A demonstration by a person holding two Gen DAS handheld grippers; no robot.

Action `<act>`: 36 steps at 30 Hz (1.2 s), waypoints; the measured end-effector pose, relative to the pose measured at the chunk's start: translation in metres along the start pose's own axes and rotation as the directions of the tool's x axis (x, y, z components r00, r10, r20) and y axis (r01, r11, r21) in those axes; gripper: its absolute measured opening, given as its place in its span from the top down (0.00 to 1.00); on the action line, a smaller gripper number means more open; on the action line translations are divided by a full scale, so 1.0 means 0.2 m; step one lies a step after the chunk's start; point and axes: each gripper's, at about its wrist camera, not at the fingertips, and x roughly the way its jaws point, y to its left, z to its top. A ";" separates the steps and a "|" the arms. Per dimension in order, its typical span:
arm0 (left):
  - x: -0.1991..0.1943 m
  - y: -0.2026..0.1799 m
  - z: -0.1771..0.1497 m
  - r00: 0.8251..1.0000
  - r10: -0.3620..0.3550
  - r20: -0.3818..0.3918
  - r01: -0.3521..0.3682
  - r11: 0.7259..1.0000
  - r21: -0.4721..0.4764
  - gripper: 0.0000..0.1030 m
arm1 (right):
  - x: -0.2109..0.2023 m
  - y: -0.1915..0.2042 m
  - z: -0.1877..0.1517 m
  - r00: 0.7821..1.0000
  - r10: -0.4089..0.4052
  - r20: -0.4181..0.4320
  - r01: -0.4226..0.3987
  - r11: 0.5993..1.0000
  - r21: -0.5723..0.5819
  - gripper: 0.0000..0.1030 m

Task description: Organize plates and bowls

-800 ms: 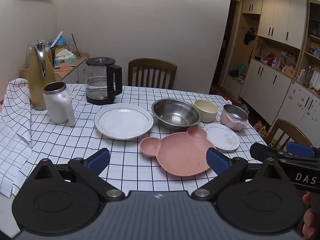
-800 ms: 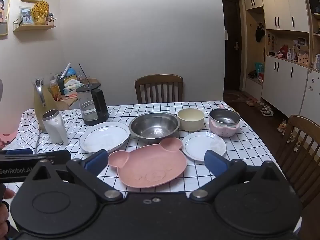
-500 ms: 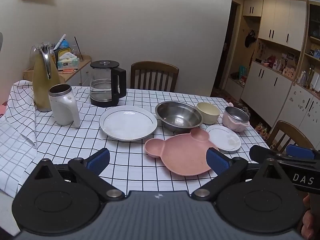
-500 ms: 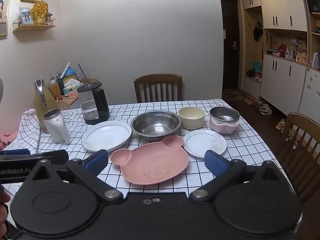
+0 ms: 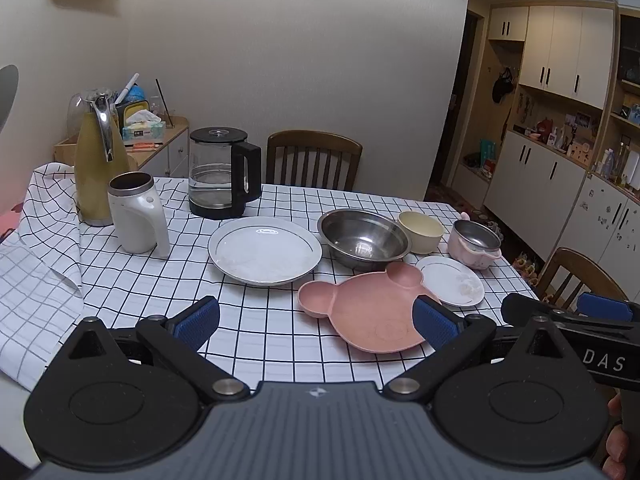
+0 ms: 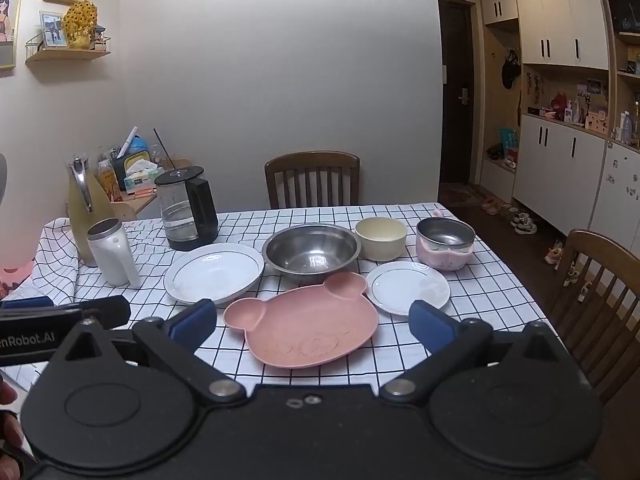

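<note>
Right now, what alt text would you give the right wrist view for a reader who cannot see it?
Open right tongs hover empty over the near edge of a checked-cloth table, in front of a pink bear-shaped plate. Behind it sit a large white plate, a steel bowl, a cream bowl, a pink steel-lined bowl and a small white plate.

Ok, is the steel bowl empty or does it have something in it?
Empty. Both views show the steel bowl's bare shiny bottom, nothing stacked or lying inside.
</note>
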 end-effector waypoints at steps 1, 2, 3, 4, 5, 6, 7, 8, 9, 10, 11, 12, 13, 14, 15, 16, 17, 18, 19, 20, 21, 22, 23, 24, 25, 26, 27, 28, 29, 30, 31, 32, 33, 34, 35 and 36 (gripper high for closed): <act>0.00 0.00 0.00 1.000 0.000 0.000 0.000 1.000 0.002 0.00 | 0.00 0.00 0.00 1.000 -0.003 -0.003 0.003 1.000 0.002 0.00; -0.01 0.00 0.00 1.000 0.001 -0.001 -0.001 1.000 0.004 0.00 | 0.00 0.00 0.00 1.000 -0.004 -0.003 0.004 1.000 0.005 0.00; -0.01 0.00 0.00 1.000 0.002 -0.003 -0.002 1.000 0.007 0.00 | 0.00 0.00 0.00 1.000 -0.005 -0.003 0.005 1.000 0.007 0.00; -0.01 0.00 0.00 1.000 0.002 -0.003 -0.002 1.000 0.009 0.00 | 0.00 0.00 0.00 1.000 -0.008 -0.005 0.008 1.000 0.008 0.00; -0.01 0.00 0.00 1.000 0.002 -0.002 -0.002 1.000 0.008 0.00 | -0.01 0.00 0.00 1.000 -0.011 -0.005 0.011 1.000 0.009 0.00; -0.02 0.00 0.00 1.000 0.001 -0.002 -0.001 1.000 0.009 0.00 | -0.01 0.00 -0.01 1.000 -0.012 -0.004 0.012 1.000 0.009 0.00; -0.02 0.00 0.00 1.000 0.002 -0.004 -0.002 1.000 0.008 0.00 | -0.01 0.01 -0.01 1.000 -0.013 -0.003 0.013 1.000 0.010 0.00; -0.02 0.00 0.00 1.000 0.003 -0.006 -0.003 1.000 0.010 0.00 | -0.02 0.01 -0.01 1.000 -0.014 -0.002 0.014 1.000 0.010 0.00; -0.02 0.00 0.00 1.000 0.002 -0.008 -0.002 1.000 0.011 0.00 | -0.02 0.01 -0.01 1.000 -0.016 -0.002 0.016 1.000 0.009 0.00; -0.02 0.01 0.00 1.000 0.001 -0.010 -0.001 1.000 0.011 0.00 | -0.02 0.01 -0.01 1.000 -0.018 -0.003 0.019 1.000 0.010 0.00; -0.02 0.01 0.00 1.000 0.000 -0.011 0.000 1.000 0.011 0.00 | -0.02 0.01 -0.02 1.000 -0.021 -0.005 0.021 1.000 0.011 0.00; -0.03 0.01 0.00 1.000 -0.001 -0.012 0.001 1.000 0.010 0.00 | -0.02 0.01 -0.02 1.000 -0.020 -0.007 0.020 1.000 0.014 0.00; -0.03 0.02 0.00 1.000 -0.002 -0.011 0.002 1.000 0.009 0.00 | -0.02 0.01 -0.02 1.000 -0.018 -0.010 0.018 1.000 0.019 0.00; -0.03 0.02 0.00 1.000 -0.002 -0.011 0.002 1.000 0.009 0.00 | -0.02 0.01 -0.02 1.000 -0.016 -0.011 0.016 1.000 0.022 0.00; -0.03 0.01 -0.01 1.000 -0.002 -0.011 0.002 1.000 0.009 0.00 | -0.03 0.02 -0.02 1.000 -0.015 -0.011 0.016 1.000 0.023 0.00; -0.03 0.01 0.00 1.000 -0.002 -0.010 0.002 1.000 0.010 0.00 | -0.03 0.02 -0.02 1.000 -0.016 -0.011 0.017 1.000 0.023 0.00; -0.03 0.02 -0.01 1.000 -0.001 -0.008 0.001 1.000 0.013 0.00 | -0.03 0.02 -0.02 1.000 -0.017 -0.010 0.017 1.000 0.023 0.00; -0.04 0.02 -0.01 1.000 0.000 -0.004 0.000 1.000 0.016 0.00 | -0.04 0.02 -0.02 1.000 -0.019 -0.008 0.019 1.000 0.022 0.00; -0.04 0.02 -0.01 1.000 0.001 -0.003 -0.001 1.000 0.018 0.00 | -0.04 0.03 -0.02 1.000 -0.023 -0.005 0.023 1.000 0.020 0.00; -0.04 0.02 -0.01 1.000 0.001 -0.003 -0.001 1.000 0.020 0.00 | -0.04 0.03 -0.02 1.000 -0.024 -0.004 0.024 1.000 0.019 0.00; -0.04 0.02 -0.01 1.000 0.000 -0.006 0.001 1.000 0.021 0.00 | -0.04 0.03 -0.02 1.000 -0.025 -0.004 0.025 0.999 0.020 0.00; -0.04 0.02 -0.01 1.000 -0.002 -0.009 0.002 1.000 0.022 0.00 | -0.04 0.03 -0.02 1.000 -0.028 -0.005 0.028 0.999 0.020 0.00; -0.04 0.03 -0.01 1.000 -0.007 -0.012 0.007 1.000 0.020 0.00 | -0.04 0.04 -0.02 0.999 -0.032 -0.008 0.033 0.999 0.019 0.00; -0.04 0.03 -0.01 1.000 -0.012 -0.011 0.012 1.000 0.020 0.00 | -0.04 0.04 -0.02 0.999 -0.035 -0.009 0.035 0.999 0.018 0.00; -0.04 0.03 -0.01 1.000 -0.013 -0.008 0.013 1.000 0.023 0.00 | -0.05 0.04 -0.03 0.999 -0.041 -0.007 0.041 0.999 0.018 0.00; -0.05 0.03 -0.01 1.000 -0.015 -0.005 0.015 1.000 0.027 0.00 | -0.05 0.04 -0.03 0.999 -0.046 -0.005 0.046 0.999 0.017 0.00; -0.05 0.02 -0.01 1.000 -0.022 -0.004 0.022 0.999 0.029 0.00 | -0.05 0.04 -0.03 0.999 -0.049 -0.003 0.049 0.999 0.018 0.00; -0.05 0.02 -0.01 1.000 -0.028 -0.003 0.028 0.999 0.032 0.00 | -0.05 0.04 -0.03 0.999 -0.053 -0.003 0.053 0.998 0.019 0.00; -0.05 0.02 -0.01 0.999 -0.033 -0.001 0.033 0.999 0.036 0.00 | -0.05 0.05 -0.03 0.998 -0.058 -0.005 0.058 0.998 0.020 0.00; -0.06 0.02 -0.01 0.999 -0.036 0.001 0.036 0.999 0.040 0.00 | -0.05 0.05 -0.03 0.998 -0.063 -0.008 0.064 0.998 0.019 0.00; -0.06 0.01 -0.01 0.999 -0.039 0.004 0.039 0.998 0.042 0.00 | -0.05 0.05 -0.04 0.998 -0.069 -0.012 0.069 0.997 0.016 0.00; -0.06 0.01 -0.01 0.999 -0.042 0.006 0.042 0.998 0.042 0.00 | -0.05 0.05 -0.04 0.997 -0.073 -0.012 0.073 0.997 0.015 0.00; -0.07 0.02 -0.01 0.999 -0.047 0.008 0.047 0.998 0.040 0.00 | -0.06 0.05 -0.04 0.997 -0.076 -0.010 0.076 0.997 0.015 0.00; -0.07 0.02 -0.01 0.999 -0.049 0.009 0.049 0.998 0.039 0.00 | -0.07 0.06 -0.04 0.997 -0.078 -0.006 0.078 0.997 0.015 0.00; -0.07 0.02 -0.01 0.999 -0.052 0.011 0.051 0.998 0.041 0.00 | -0.07 0.05 -0.04 0.997 -0.077 -0.002 0.077 0.997 0.018 0.00; -0.07 0.01 -0.01 0.998 -0.054 0.013 0.053 0.998 0.043 0.00 | -0.08 0.05 -0.04 0.997 -0.075 0.002 0.075 0.997 0.024 0.00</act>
